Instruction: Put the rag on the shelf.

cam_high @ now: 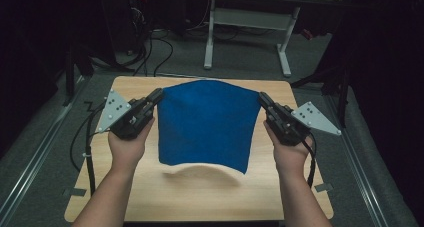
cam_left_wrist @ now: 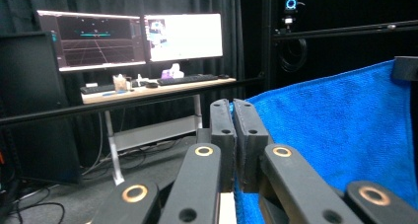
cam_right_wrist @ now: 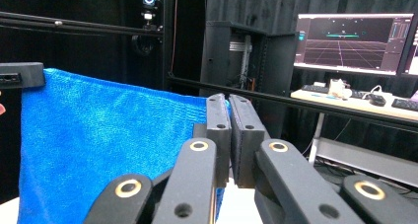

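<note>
Square blue microfibre cloth (cam_high: 207, 124) hangs spread above the light wooden table (cam_high: 150, 197), clear of it. Left gripper (cam_high: 156, 97) and right gripper (cam_high: 263, 100) each pinch a top corner, jaws closed. Likely mid-fold or laying flat; next needs both hands lowering evenly.

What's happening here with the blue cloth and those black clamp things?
A person is holding a blue cloth up over a wooden table, using a handheld gripper in each hand. The left gripper pinches one top corner and the right gripper pinches the other, both jaws shut on the fabric. The cloth hangs spread between them, its lower edge off the tabletop and casting a shadow.
</note>
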A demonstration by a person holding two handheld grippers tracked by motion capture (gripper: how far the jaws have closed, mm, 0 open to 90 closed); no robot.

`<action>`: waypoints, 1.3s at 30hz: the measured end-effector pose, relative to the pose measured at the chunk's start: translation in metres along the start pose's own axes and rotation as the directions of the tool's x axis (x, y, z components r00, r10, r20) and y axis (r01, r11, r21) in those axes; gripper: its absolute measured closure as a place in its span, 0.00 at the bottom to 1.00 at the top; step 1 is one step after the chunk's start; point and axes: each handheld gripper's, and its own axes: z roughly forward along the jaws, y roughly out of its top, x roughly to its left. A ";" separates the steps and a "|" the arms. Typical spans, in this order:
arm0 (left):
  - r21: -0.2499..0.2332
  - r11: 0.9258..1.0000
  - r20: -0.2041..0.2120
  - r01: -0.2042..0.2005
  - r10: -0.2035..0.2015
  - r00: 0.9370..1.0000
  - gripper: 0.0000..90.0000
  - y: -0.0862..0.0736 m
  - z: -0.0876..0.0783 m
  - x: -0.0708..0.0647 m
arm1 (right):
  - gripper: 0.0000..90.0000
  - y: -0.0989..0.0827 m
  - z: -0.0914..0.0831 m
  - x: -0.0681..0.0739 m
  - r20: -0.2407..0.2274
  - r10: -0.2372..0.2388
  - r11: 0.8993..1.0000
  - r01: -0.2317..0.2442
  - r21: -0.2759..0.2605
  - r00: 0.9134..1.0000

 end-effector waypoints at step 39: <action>0.295 0.955 -0.193 0.004 0.056 0.980 0.98 0.000 0.147 0.091 | 0.99 0.009 0.139 -0.088 0.170 -0.018 0.981 -0.015 0.194 0.985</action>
